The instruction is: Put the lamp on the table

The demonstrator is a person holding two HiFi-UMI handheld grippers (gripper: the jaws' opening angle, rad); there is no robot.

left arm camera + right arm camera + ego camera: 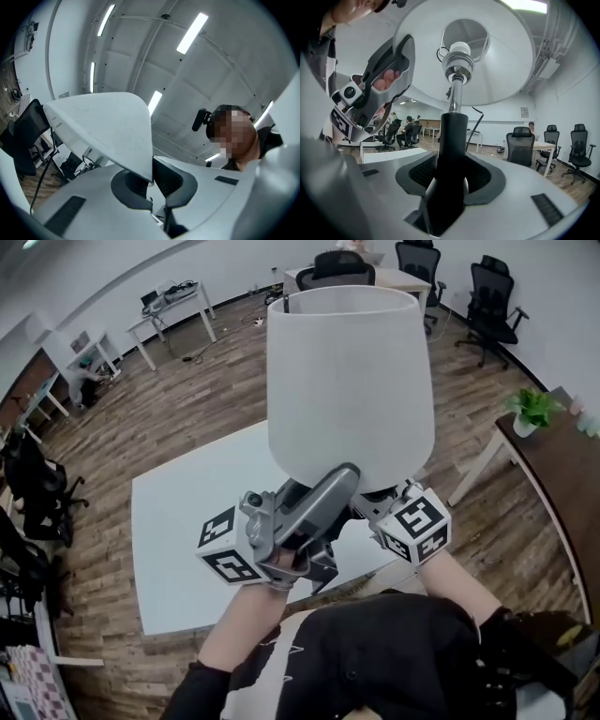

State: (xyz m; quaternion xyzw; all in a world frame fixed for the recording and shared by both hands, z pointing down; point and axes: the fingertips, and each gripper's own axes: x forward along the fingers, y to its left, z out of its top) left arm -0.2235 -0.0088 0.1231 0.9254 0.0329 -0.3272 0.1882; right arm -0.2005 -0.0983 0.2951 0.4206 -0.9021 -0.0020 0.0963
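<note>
I hold the lamp in the air over the white table (178,521). Its white shade (349,381) fills the middle of the head view. My left gripper (339,482) reaches up to the shade's lower rim and is shut on that thin rim (149,174), with the shade (108,126) spreading up to the left. My right gripper (450,174) is shut on the lamp's black stem (452,145). Above the stem a chrome rod leads up to the bulb socket (458,55) inside the shade. In the head view the right gripper's jaws are hidden under the shade; only its marker cube (417,521) shows.
Wooden floor surrounds the table. A dark wooden side table with a small green plant (532,409) stands at the right. Black office chairs (492,301) and desks line the back wall, and more chairs (37,486) stand at the left. People sit at desks far off (408,129).
</note>
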